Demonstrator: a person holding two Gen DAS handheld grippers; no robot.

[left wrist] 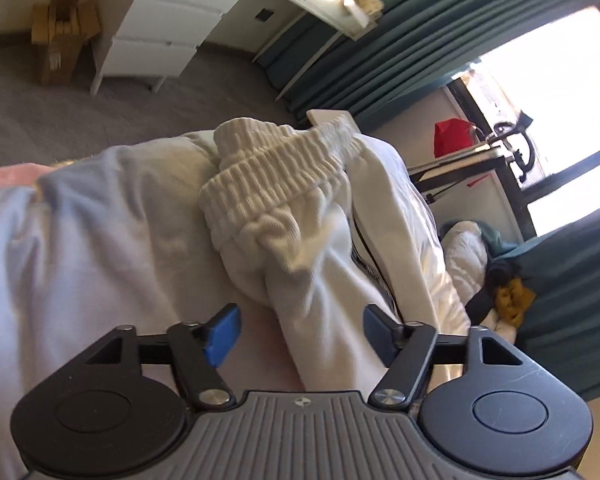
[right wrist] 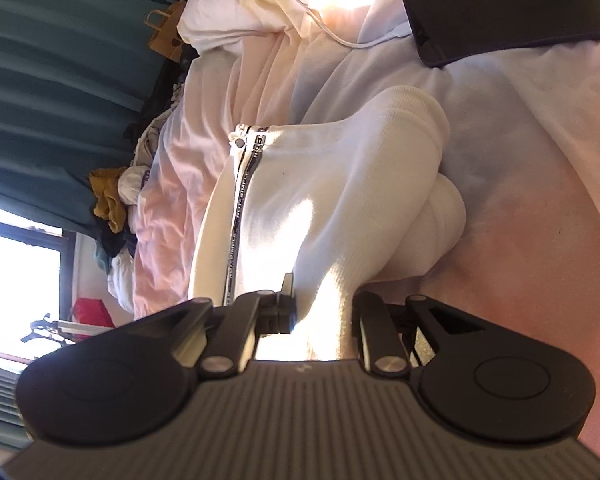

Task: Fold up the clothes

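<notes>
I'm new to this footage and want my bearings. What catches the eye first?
A bundled white ribbed-cuff garment with a black-lettered stripe lies mid-frame on the pale pink bedsheet. The right hand-held gripper pinches its near end. A black phone on a white cable lies beyond, at top right.

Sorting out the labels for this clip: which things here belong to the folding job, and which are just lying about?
Job:
white garment
right claw, shut on the garment
left claw, open
bed sheet

Lying about:
phone
cable
clothes pile
paper bag
red bag
</notes>
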